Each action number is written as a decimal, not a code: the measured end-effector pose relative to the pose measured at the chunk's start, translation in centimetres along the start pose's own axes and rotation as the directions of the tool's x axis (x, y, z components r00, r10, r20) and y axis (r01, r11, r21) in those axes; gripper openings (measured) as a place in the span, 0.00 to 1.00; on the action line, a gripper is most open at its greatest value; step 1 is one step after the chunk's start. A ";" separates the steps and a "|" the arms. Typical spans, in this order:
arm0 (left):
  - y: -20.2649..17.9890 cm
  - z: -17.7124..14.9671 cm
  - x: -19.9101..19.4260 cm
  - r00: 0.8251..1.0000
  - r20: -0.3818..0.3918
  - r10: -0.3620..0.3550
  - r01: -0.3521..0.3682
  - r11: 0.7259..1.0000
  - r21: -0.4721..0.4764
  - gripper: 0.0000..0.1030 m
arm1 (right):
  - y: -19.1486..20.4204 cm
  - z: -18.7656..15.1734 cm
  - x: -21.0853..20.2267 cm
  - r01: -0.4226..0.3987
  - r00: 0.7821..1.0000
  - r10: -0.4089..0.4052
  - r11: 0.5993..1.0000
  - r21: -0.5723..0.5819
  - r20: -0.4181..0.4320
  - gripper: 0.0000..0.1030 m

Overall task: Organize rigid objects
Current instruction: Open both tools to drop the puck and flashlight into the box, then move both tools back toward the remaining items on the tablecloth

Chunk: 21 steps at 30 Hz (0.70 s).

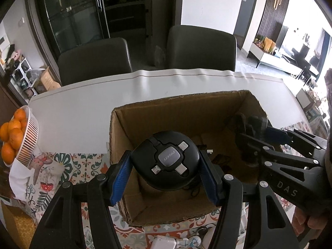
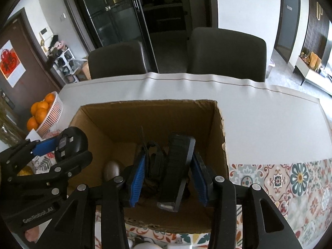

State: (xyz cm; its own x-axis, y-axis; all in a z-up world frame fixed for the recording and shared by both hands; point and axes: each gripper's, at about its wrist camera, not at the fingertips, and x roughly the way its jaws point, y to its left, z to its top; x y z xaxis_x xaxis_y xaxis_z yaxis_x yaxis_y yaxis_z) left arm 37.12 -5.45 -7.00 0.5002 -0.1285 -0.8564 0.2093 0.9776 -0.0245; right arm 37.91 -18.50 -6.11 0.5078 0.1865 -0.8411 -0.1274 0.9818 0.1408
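Left gripper [image 1: 166, 164] clamped on my round black cable reel [image 1: 166, 161], over the cardboard box [image 1: 186, 108].
Right gripper [image 2: 169, 178] jaws slightly apart; black remote-like block [image 2: 176, 170] between them, grip unclear.

Both tilt downward: left gripper [image 1: 166, 164] clamped, right gripper [image 2: 169, 178] parted.

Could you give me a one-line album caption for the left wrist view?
Left claw holds a round black cable hub over the open cardboard box.

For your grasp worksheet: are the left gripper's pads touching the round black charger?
Touching. The left wrist view shows both blue pads pressed against the charger's sides, holding it over the box.
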 end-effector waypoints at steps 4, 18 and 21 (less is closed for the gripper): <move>0.0 -0.3 0.1 1.000 -0.001 -0.001 0.001 1.000 0.003 0.60 | -0.1 -0.4 -0.4 0.010 1.000 -0.009 1.000 -0.003 0.011 0.51; 1.0 -2.0 -5.2 0.983 0.140 0.117 -0.117 0.993 -0.009 0.90 | 1.6 -1.4 -5.6 0.124 0.986 -0.121 0.992 -0.021 0.117 0.67; 1.2 -2.9 -6.3 0.977 0.175 0.126 -0.127 0.992 -0.004 0.93 | 2.1 -2.0 -6.7 0.128 0.982 -0.124 0.992 -0.017 0.141 0.70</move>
State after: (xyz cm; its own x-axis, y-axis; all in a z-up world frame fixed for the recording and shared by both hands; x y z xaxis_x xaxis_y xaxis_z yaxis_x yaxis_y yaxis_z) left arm 31.83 -3.02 -3.16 0.6615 -0.0319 -0.7493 0.1407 0.9866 0.0822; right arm 32.52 -17.80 -1.19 0.6344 0.0662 -0.7702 -0.0759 0.9968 0.0232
